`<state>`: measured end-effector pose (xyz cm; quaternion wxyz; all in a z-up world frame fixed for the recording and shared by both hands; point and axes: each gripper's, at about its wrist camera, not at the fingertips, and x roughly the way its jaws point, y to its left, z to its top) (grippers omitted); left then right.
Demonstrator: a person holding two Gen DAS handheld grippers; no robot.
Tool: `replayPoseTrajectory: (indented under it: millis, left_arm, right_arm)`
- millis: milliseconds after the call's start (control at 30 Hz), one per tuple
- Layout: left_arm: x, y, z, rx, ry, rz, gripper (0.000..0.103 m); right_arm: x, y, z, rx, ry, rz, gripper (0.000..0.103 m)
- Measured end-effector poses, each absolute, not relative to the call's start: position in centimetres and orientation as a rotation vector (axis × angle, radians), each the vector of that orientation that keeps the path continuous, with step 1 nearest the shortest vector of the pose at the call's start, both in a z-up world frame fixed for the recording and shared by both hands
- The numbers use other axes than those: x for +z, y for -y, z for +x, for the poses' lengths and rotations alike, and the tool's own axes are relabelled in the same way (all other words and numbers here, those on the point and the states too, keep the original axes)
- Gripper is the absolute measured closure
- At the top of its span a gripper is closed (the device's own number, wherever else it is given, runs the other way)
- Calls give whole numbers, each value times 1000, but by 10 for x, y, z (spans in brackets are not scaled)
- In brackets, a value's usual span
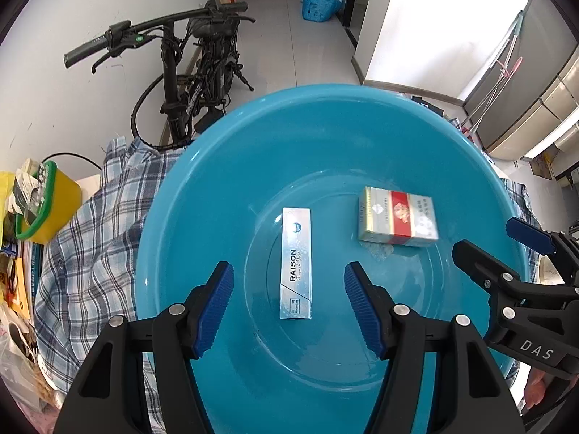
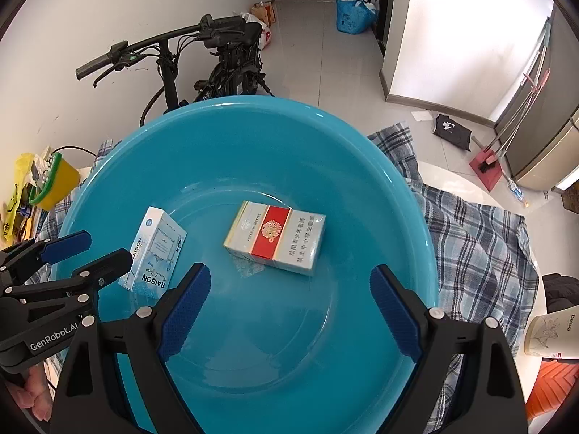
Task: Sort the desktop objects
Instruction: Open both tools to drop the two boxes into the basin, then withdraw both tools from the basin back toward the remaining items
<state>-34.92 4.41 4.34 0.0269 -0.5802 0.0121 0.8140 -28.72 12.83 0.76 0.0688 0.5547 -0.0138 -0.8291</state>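
A wide teal basin (image 1: 325,137) (image 2: 289,144) holds two packs. A slim pale-blue Raison pack (image 1: 296,264) (image 2: 155,249) lies on the basin floor at the left. A silver pack with a red band (image 1: 396,217) (image 2: 275,237) lies flat to its right. My left gripper (image 1: 289,303) hangs open over the Raison pack, with a gap on either side of it. My right gripper (image 2: 291,289) stands open over bare basin floor in front of the red-banded pack. Each gripper shows in the other's view: the right gripper (image 1: 488,235) at the right edge, the left gripper (image 2: 105,247) at the left edge.
A blue plaid cloth (image 1: 90,235) (image 2: 477,246) lies under the basin on a white table (image 2: 452,181). A yellow tub (image 1: 50,202) and clutter crowd the left. A paper cup (image 2: 553,336) stands at the right. A black bicycle (image 1: 188,83) leans on the wall behind.
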Motion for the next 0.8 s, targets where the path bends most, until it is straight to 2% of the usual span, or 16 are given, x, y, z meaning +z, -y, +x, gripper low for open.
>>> replayPoseTrajectory:
  millis: [233, 400, 467, 533, 667, 767, 800]
  left_arm:
    - [66, -36, -338, 2659, 27, -1616, 37]
    - [96, -35, -323, 2792, 64, -1335, 37]
    - [107, -34, -315, 2850, 66, -1201, 31]
    - [118, -35, -304, 2907, 54, -1048, 19]
    - [137, -41, -282, 2964, -44, -764, 14]
    - [146, -48, -269, 3027, -135, -660, 7]
    - [147, -49, -266, 3040, -145, -628, 2]
  right_arm:
    - [25, -133, -277, -2581, 52, 1546, 14]
    - [48, -134, -260, -2693, 12, 1320, 14]
    - [59, -134, -252, -2749, 3, 1211, 14]
    - [67, -136, -245, -2800, -2, 1118, 11]
    - [78, -143, -234, -2871, 44, 969, 6]
    - [82, -144, -232, -2919, 47, 917, 4]
    - [82, -145, -230, -2939, 40, 898, 3]
